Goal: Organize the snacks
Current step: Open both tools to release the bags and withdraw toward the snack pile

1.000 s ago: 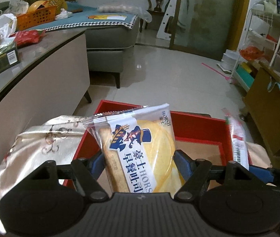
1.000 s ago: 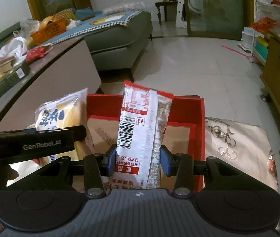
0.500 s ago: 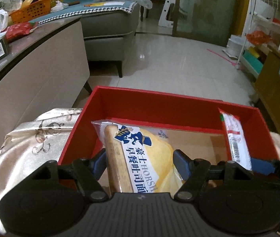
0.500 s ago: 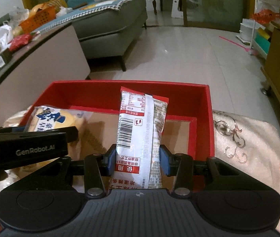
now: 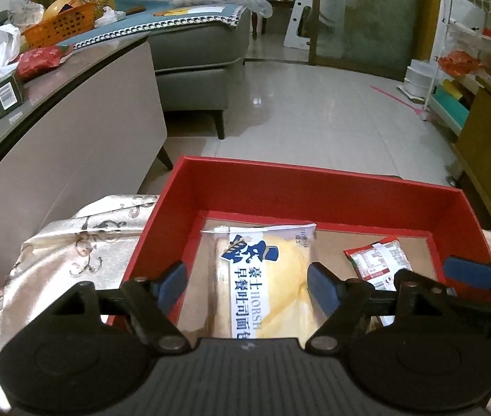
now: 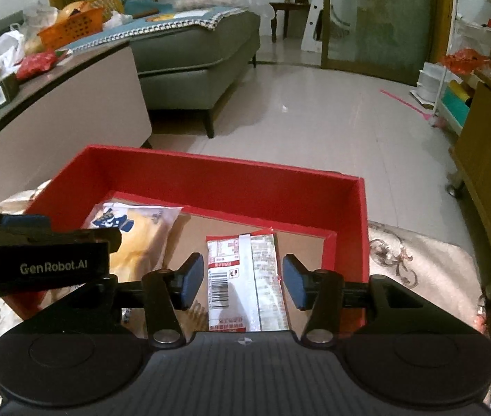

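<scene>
Inside the red box [image 5: 314, 187], the bread packet [image 5: 266, 277] and the red-and-white snack packet [image 6: 245, 277] are laid flat on the floor. Both are being released: the jaws of the left gripper [image 5: 245, 284] and right gripper [image 6: 242, 280] are opening, pads clear. A packet could be dragged out if snagged during withdrawal.

I read "HORSH" with Chinese characters on the blue-and-white label of the bread packet [image 5: 262, 284] in the red box [image 5: 314, 187]. "GenRobot.AI" is printed in white on the left gripper [image 6: 37, 267] body. The snack packet [image 6: 245, 284] carries a barcode; its small print is unreadable.
</scene>
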